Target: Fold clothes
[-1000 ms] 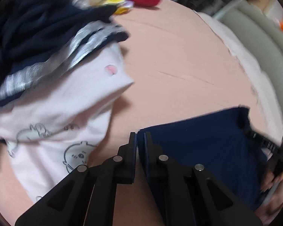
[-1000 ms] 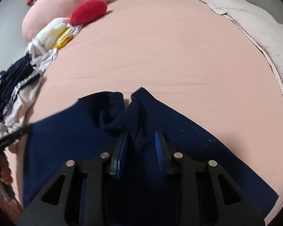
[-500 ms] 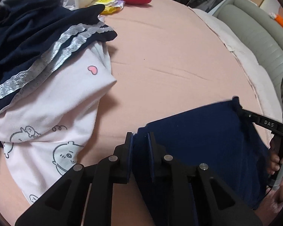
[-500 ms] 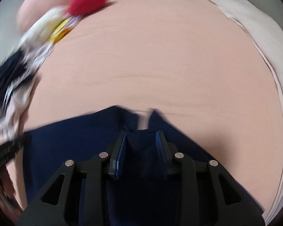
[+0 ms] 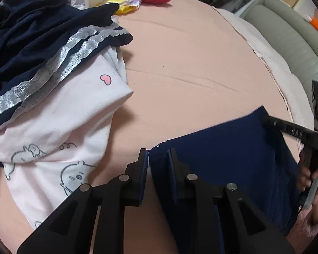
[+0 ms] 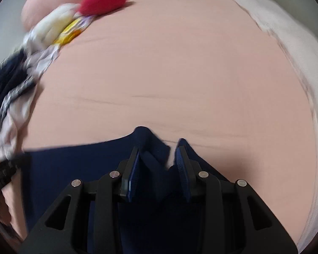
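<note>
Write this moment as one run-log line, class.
stage: releasing folded navy garment | left tongs: opening, cloth corner between | right tongs: apart, cloth bunched between | surface: pink bed sheet

Both grippers: matte black angular linkage fingers, silver pivot pins, blue ribbed pads. Left gripper (image 5: 158, 156), right gripper (image 6: 158, 154). Green LED on right unit's body.
</note>
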Action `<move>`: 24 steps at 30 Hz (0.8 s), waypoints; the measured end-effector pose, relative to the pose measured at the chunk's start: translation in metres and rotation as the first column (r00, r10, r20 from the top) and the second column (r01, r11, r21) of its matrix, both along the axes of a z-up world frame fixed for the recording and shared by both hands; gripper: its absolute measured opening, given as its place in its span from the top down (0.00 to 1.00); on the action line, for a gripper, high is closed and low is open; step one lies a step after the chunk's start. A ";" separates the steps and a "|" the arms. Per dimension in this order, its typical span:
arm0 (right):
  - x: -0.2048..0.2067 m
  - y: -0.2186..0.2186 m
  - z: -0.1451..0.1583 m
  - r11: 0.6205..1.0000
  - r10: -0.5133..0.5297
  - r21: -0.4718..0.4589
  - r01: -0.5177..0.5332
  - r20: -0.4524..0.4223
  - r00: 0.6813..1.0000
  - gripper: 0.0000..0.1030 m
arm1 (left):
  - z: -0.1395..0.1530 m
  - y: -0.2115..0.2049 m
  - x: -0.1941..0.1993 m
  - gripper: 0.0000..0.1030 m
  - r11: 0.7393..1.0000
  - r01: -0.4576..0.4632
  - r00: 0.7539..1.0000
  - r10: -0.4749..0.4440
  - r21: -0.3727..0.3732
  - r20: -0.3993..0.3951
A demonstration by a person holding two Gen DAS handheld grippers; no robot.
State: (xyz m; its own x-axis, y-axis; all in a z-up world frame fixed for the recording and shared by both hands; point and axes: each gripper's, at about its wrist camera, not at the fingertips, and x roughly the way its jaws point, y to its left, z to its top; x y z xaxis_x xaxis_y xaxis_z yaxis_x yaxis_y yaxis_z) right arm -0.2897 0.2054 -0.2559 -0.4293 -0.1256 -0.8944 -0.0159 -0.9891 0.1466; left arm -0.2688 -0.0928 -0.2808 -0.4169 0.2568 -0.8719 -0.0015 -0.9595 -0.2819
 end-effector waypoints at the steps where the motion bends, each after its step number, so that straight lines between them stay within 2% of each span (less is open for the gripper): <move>1: 0.003 0.005 0.005 1.000 -0.026 -0.009 0.026 -0.035 0.999 0.68 | 0.002 -0.004 -0.001 0.79 1.000 -0.018 1.000 0.018 0.004 0.001; 2: 0.008 0.007 0.009 0.999 -0.033 0.004 0.033 -0.078 0.996 0.66 | 0.003 -0.007 -0.001 0.76 0.999 -0.027 1.000 0.027 0.034 0.004; 3: 0.010 0.002 0.011 1.000 -0.003 0.020 0.005 -0.097 0.995 0.63 | 0.003 -0.011 0.000 0.67 0.997 -0.032 0.999 0.031 0.072 0.010; 5: 0.007 -0.010 0.007 0.996 0.093 0.009 -0.093 -0.068 0.993 0.63 | 0.001 -0.014 0.000 0.51 0.990 -0.034 0.999 0.032 0.139 0.016; 7: 0.004 -0.023 -0.009 0.985 0.173 0.027 -0.173 -0.002 0.985 0.64 | -0.002 -0.007 -0.003 0.54 0.982 -0.021 1.000 0.019 0.189 0.015; 8: 0.003 -0.029 -0.017 0.979 0.197 0.048 -0.198 0.020 0.980 0.66 | -0.002 0.000 -0.005 0.71 0.987 -0.003 1.000 0.003 0.162 0.004; 9: 0.003 -0.032 -0.022 0.977 0.202 0.065 -0.203 0.016 0.979 0.76 | -0.002 0.009 -0.006 0.94 0.993 0.019 1.000 -0.018 0.115 -0.010; 10: 0.002 -0.033 -0.022 0.977 0.202 0.070 -0.202 0.003 0.979 0.83 | 0.000 0.014 -0.007 0.94 0.996 0.031 0.999 -0.029 0.078 -0.025; 11: 0.002 -0.034 -0.022 0.978 0.201 0.055 -0.200 -0.011 0.980 0.94 | 0.004 0.016 -0.006 0.94 0.998 0.028 0.999 -0.026 0.060 -0.044; 13: 0.001 -0.033 -0.018 0.982 0.190 -0.001 -0.191 -0.051 0.980 0.95 | 0.013 0.015 -0.006 0.94 0.999 0.019 0.997 -0.016 0.034 -0.081; 15: 0.000 -0.032 -0.008 0.982 0.187 -0.010 -0.189 -0.089 0.978 0.96 | 0.022 0.013 -0.005 0.94 1.000 0.003 0.993 -0.004 -0.011 -0.116; 18: -0.010 -0.033 0.002 0.982 0.186 -0.017 -0.189 -0.122 0.975 0.96 | 0.020 0.008 -0.009 0.93 1.000 -0.015 0.994 0.013 -0.009 -0.112; 19: -0.017 -0.035 0.002 0.983 0.182 -0.006 -0.184 -0.121 0.976 0.96 | 0.015 0.004 -0.013 0.91 1.000 -0.026 0.995 0.025 -0.013 -0.097; 21: -0.025 -0.041 -0.010 0.983 0.182 0.012 -0.182 -0.064 0.981 0.95 | -0.005 0.011 -0.022 0.87 0.997 0.006 0.999 -0.009 -0.071 -0.037; 23: -0.036 -0.041 -0.027 0.985 0.172 0.025 -0.173 0.006 0.985 0.96 | -0.008 0.022 -0.023 0.87 0.992 0.033 0.997 -0.041 -0.123 -0.062; 24: -0.034 -0.039 -0.021 0.987 0.163 0.018 -0.163 -0.015 0.987 0.95 | -0.003 0.026 -0.022 0.85 0.988 0.039 0.997 -0.050 -0.151 -0.065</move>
State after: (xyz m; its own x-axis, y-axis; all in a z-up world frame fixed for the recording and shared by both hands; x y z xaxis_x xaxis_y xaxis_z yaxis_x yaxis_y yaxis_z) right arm -0.3239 0.1663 -0.2769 -0.4187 -0.1797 -0.8902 0.1476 -0.9807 0.1285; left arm -0.2912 -0.0664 -0.2841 -0.4677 0.1456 -0.8718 -0.0595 -0.9893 -0.1333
